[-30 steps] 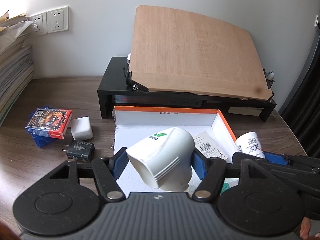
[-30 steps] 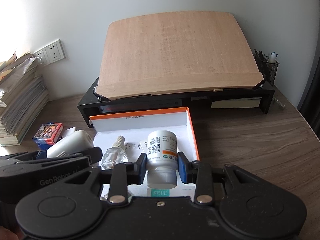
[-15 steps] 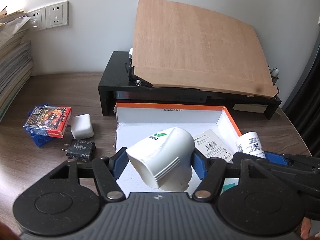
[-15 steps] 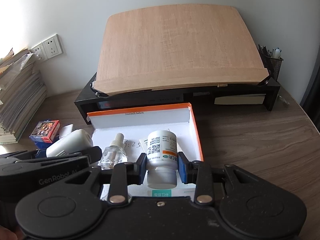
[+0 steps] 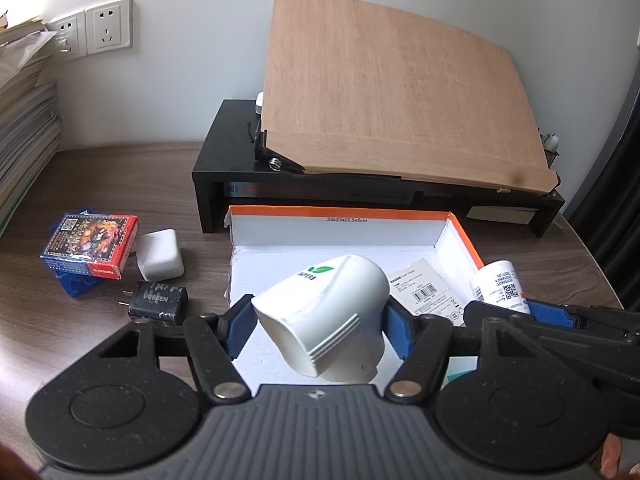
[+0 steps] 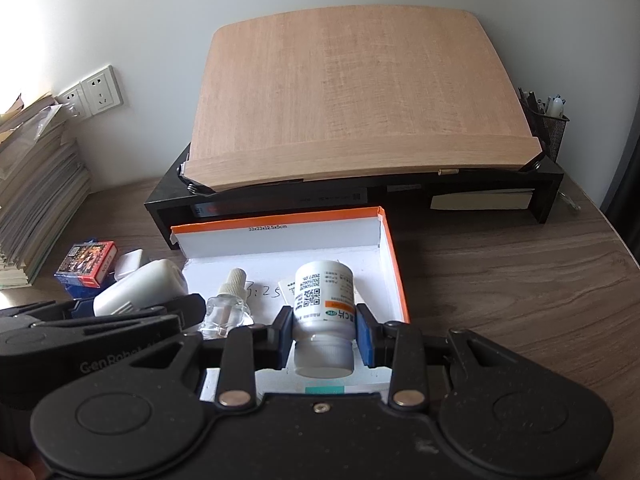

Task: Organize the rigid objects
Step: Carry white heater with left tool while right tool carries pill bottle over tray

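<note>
**Left wrist view: both grippers loaded over the box**

Left wrist view: the left gripper (image 5: pixel 320 322) is clamped on a white plastic plug-in device with a green leaf logo (image 5: pixel 332 312), blue pads pressing both its sides, tilted above the shallow white cardboard box with an orange rim (image 5: pixel 344 226). On the dark wooden desk (image 5: pixel 112 184) to the left lie a red-and-blue card pack (image 5: pixel 90 246), a white cube charger (image 5: pixel 160 254) just beside it, and a black plug adapter (image 5: pixel 158 302).

Right wrist view: the right gripper (image 6: pixel 324 332) squeezes a white pill bottle with a printed label (image 6: pixel 324 308), cap end toward the camera, over the box's right half. A small clear glass dropper bottle with a cream cap (image 6: pixel 226 306) stands inside the box, just left of the pill bottle.
</note>
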Demonstrator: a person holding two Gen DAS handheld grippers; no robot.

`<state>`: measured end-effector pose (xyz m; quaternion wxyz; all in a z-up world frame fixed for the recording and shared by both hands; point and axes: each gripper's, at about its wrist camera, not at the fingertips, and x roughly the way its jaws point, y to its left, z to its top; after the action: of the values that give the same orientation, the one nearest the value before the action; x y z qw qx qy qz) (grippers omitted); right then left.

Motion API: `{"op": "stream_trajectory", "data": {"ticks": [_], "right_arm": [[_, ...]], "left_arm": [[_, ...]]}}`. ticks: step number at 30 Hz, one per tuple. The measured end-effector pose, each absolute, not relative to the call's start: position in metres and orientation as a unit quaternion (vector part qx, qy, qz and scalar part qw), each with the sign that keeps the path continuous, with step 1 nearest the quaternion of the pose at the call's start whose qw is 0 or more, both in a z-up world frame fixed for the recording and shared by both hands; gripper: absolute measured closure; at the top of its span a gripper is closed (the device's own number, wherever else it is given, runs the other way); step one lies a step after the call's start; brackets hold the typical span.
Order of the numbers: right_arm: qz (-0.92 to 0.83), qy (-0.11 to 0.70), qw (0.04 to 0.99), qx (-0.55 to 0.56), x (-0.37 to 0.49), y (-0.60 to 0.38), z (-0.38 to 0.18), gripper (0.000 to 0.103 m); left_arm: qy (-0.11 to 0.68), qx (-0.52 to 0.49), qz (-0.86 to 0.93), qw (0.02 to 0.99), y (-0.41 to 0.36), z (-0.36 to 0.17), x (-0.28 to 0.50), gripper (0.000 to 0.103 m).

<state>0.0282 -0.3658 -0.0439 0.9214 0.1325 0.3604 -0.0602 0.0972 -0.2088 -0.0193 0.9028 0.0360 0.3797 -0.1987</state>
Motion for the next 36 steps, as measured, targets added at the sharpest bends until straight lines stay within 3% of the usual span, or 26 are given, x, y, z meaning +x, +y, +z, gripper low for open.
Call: {"op": "stream_trajectory", "data": {"ticks": [36], "right_arm": [[-0.069,0.365,0.919,0.131,0.061,-0.384,-0.044,0.062]], "left_arm": [[0.393,0.051,-0.218,0.892,-0.224,-0.026,0.109,0.035]]}}
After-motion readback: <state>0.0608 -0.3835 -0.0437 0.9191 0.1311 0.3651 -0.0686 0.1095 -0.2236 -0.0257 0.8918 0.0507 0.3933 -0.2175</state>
